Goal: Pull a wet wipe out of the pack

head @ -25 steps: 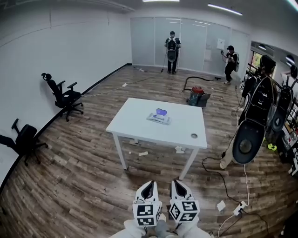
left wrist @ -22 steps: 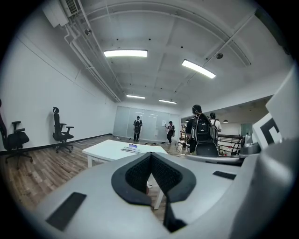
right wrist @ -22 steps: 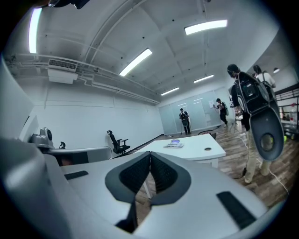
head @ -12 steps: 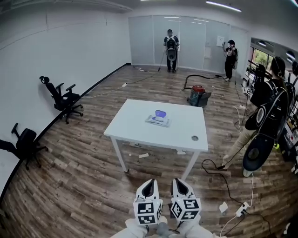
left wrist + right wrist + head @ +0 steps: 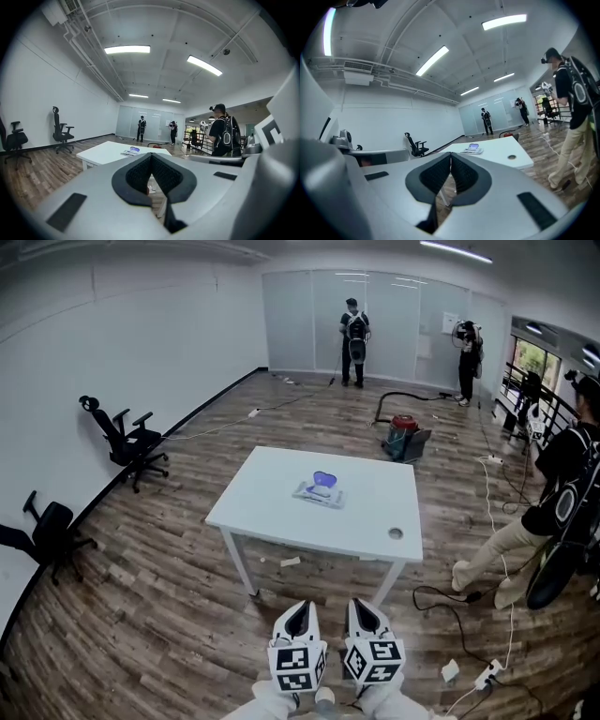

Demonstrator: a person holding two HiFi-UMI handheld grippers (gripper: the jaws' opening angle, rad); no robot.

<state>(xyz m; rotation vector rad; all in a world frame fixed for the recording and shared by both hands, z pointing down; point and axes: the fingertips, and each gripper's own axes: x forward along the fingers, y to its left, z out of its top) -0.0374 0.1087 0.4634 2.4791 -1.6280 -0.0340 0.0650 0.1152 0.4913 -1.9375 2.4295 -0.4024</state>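
A flat wet wipe pack (image 5: 319, 490) with a purple lid lies near the middle of a white table (image 5: 272, 507); it also shows small in the left gripper view as the pack (image 5: 131, 151) and in the right gripper view as the pack (image 5: 472, 149). My left gripper (image 5: 298, 622) and right gripper (image 5: 364, 619) are side by side low in the head view, well short of the table, above the wood floor. Both have their jaws shut with nothing between them. The shut tips meet at the left gripper (image 5: 151, 157) and the right gripper (image 5: 451, 155).
A person (image 5: 562, 512) with gear stands right of the table. Two more people (image 5: 355, 332) are at the far glass wall. Office chairs (image 5: 127, 437) line the left wall. A red vacuum (image 5: 403, 434), cables (image 5: 450, 596) and paper scraps lie on the floor. The table has a round grommet (image 5: 395, 533).
The table has drawn a little closer in the head view. The person on the right has moved further right and away from the table. Both grippers stay shut, side by side.
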